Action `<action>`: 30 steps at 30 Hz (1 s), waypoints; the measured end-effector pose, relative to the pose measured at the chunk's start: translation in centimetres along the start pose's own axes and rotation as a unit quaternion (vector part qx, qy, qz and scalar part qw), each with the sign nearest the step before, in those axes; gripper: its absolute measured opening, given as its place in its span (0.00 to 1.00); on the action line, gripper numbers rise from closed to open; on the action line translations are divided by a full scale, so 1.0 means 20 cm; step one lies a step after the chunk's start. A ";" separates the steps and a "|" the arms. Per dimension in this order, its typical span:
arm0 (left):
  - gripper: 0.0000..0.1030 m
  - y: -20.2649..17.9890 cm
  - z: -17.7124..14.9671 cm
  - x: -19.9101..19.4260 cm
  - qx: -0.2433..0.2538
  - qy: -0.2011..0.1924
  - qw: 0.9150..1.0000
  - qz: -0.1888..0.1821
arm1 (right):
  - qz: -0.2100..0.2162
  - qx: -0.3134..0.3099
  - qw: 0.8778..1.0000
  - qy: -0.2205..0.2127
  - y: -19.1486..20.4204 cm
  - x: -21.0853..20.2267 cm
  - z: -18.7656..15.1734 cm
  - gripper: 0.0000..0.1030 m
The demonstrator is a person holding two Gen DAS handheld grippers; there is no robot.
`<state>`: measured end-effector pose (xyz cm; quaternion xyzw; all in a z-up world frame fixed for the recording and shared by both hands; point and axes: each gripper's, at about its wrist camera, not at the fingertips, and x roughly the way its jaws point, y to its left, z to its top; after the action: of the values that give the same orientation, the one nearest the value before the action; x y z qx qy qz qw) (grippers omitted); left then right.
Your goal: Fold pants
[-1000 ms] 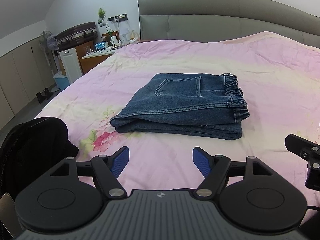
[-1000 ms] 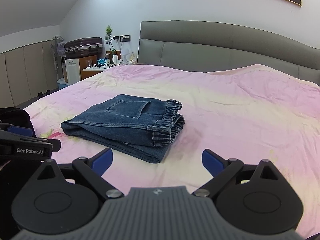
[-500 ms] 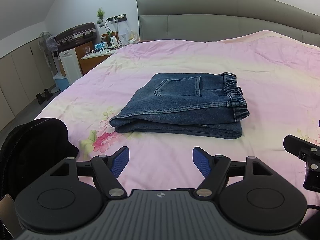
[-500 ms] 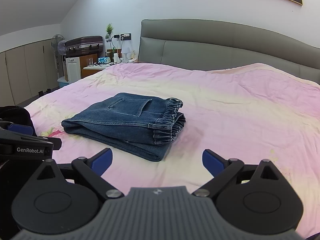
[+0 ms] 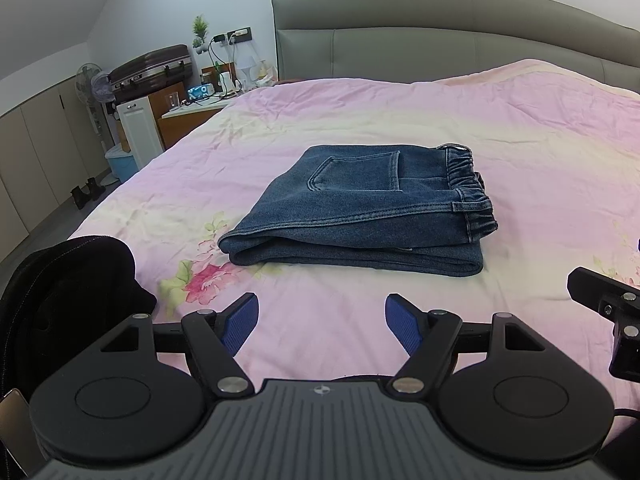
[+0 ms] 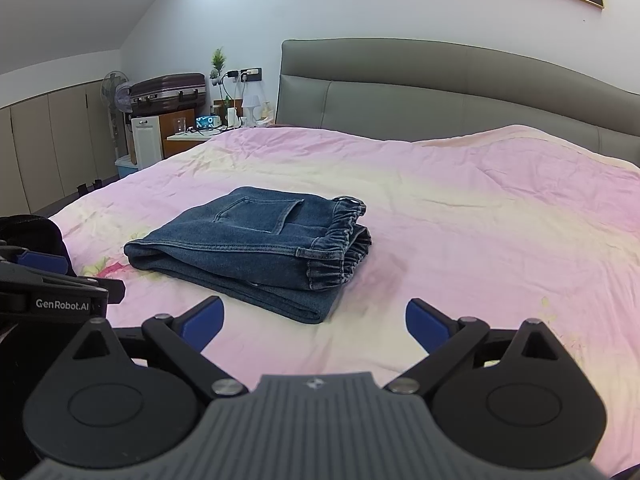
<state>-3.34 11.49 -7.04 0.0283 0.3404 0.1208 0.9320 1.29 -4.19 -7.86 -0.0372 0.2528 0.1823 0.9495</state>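
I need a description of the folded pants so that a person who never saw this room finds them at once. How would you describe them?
Start from the large bed with the grey headboard and pink floral bedspread. Near its middle lie the folded pants, a flat bundle in front of both open grippers. They are the only blue denim item there, with a back pocket on top and a gathered elastic waistband; the other garment, at the bed's near left edge, is black.

left tongs [image 5: 321,322] spread wide, empty; right tongs [image 6: 314,324] likewise

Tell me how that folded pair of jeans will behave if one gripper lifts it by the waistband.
The jeans are soft denim in stacked layers, so they would likely droop and unfold. The thick bundle looks fairly heavy for cloth. The gathered elastic waistband should give the open right gripper a bulky, non-slippery hold.
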 end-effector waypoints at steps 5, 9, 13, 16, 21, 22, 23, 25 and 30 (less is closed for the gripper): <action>0.83 0.00 0.00 0.00 0.000 0.000 1.000 0.000 | 0.000 0.000 1.000 -0.001 0.00 0.00 0.00 0.91; 0.83 0.00 0.00 0.00 0.000 0.000 1.000 0.000 | 0.002 0.001 1.000 -0.002 0.00 0.00 0.00 0.91; 0.83 0.00 0.00 0.00 0.000 0.000 1.000 0.000 | 0.002 0.001 1.000 -0.002 0.00 0.00 0.00 0.91; 0.82 0.00 0.00 0.00 0.001 0.000 1.000 0.000 | 0.002 0.001 1.000 -0.002 0.00 -0.01 0.00 0.91; 0.82 0.01 0.00 0.00 0.001 0.001 1.000 -0.001 | 0.001 0.003 1.000 0.001 0.00 0.00 0.00 0.91; 0.82 0.00 0.00 0.00 0.001 0.001 1.000 -0.001 | 0.001 0.003 1.000 0.002 0.00 0.00 0.00 0.91; 0.82 0.01 0.00 0.00 0.002 0.001 1.000 -0.002 | 0.000 0.003 1.000 0.002 0.00 0.00 0.00 0.91; 0.82 0.01 0.00 0.00 0.003 0.001 1.000 -0.003 | 0.000 0.004 1.000 0.003 0.00 -0.01 0.00 0.91; 0.82 0.01 -0.01 0.01 0.004 0.000 1.000 -0.006 | -0.001 0.004 1.000 0.004 0.00 0.00 0.00 0.92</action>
<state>-3.37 11.80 -7.18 0.0300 0.3410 0.1139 0.9327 1.22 -4.25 -7.85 -0.0340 0.2576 0.1800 0.9487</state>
